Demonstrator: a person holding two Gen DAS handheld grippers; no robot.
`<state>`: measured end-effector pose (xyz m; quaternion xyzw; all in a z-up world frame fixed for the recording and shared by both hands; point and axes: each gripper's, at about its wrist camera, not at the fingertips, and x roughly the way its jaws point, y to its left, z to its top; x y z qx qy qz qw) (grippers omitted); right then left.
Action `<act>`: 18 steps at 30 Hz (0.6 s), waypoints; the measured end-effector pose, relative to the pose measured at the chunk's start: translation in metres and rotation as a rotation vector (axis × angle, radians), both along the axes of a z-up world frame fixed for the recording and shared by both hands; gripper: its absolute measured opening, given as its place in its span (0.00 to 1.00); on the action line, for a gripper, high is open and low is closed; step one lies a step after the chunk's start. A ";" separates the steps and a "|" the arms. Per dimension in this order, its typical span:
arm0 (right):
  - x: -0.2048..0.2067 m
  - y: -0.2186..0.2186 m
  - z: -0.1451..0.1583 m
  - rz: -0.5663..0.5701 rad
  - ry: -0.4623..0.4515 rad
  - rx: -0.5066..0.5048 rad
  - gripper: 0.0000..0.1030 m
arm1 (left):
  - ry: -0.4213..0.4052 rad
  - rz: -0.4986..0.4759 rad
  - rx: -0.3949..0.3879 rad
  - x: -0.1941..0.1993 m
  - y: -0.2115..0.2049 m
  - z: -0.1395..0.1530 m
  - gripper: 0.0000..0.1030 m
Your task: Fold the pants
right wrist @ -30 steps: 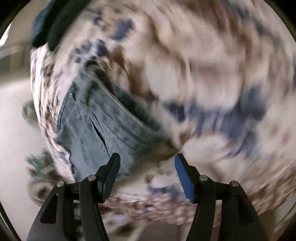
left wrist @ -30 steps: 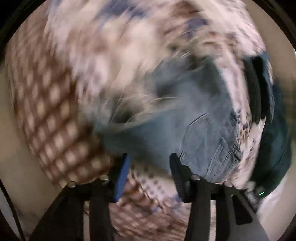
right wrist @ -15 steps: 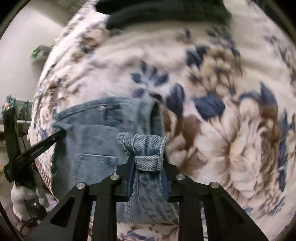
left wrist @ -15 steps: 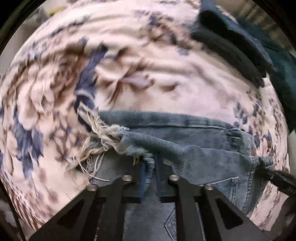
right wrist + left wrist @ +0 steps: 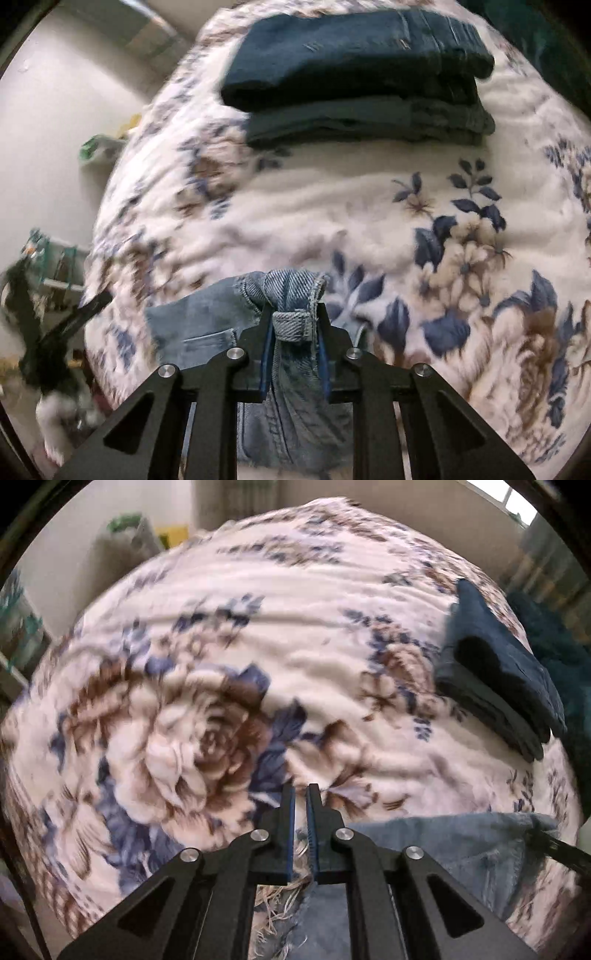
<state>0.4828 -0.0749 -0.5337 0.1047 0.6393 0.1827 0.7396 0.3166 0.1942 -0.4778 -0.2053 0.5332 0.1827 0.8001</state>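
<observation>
Light blue denim pants (image 5: 207,325) hang between my two grippers over a floral blanket (image 5: 369,206). My right gripper (image 5: 293,328) is shut on the waistband and its belt loop (image 5: 293,326). In the left wrist view my left gripper (image 5: 301,812) is shut on the frayed hem (image 5: 280,897) of the pants, with the denim (image 5: 443,845) stretching off to the right. The fabric pinched between the left fingers is mostly hidden.
A stack of folded dark jeans (image 5: 354,74) lies at the far side of the bed, also seen in the left wrist view (image 5: 495,686). The floral blanket (image 5: 221,686) covers the bed. The bed's left edge drops to the floor and clutter (image 5: 44,266).
Both grippers went from open above the pants to shut on them, then lifted the pants. The views now look across the bed instead of down at it.
</observation>
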 end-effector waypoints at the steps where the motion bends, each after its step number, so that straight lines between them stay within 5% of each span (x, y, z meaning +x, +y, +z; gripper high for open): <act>1: 0.005 0.004 -0.010 -0.008 0.018 -0.025 0.20 | 0.005 0.015 -0.049 -0.004 0.004 -0.006 0.08; 4: 0.012 0.010 -0.051 0.014 0.171 -0.085 0.30 | 0.015 0.050 -0.206 -0.016 0.011 -0.026 0.23; 8: 0.009 -0.002 -0.058 -0.017 0.242 -0.014 0.46 | 0.064 0.034 -0.348 -0.019 0.006 -0.053 0.23; 15: 0.003 -0.006 -0.066 -0.026 0.293 0.004 0.53 | 0.214 -0.107 -0.305 0.030 -0.012 -0.085 0.24; 18: -0.001 -0.002 -0.066 -0.023 0.272 -0.013 0.52 | 0.210 -0.199 -0.224 0.041 -0.025 -0.082 0.20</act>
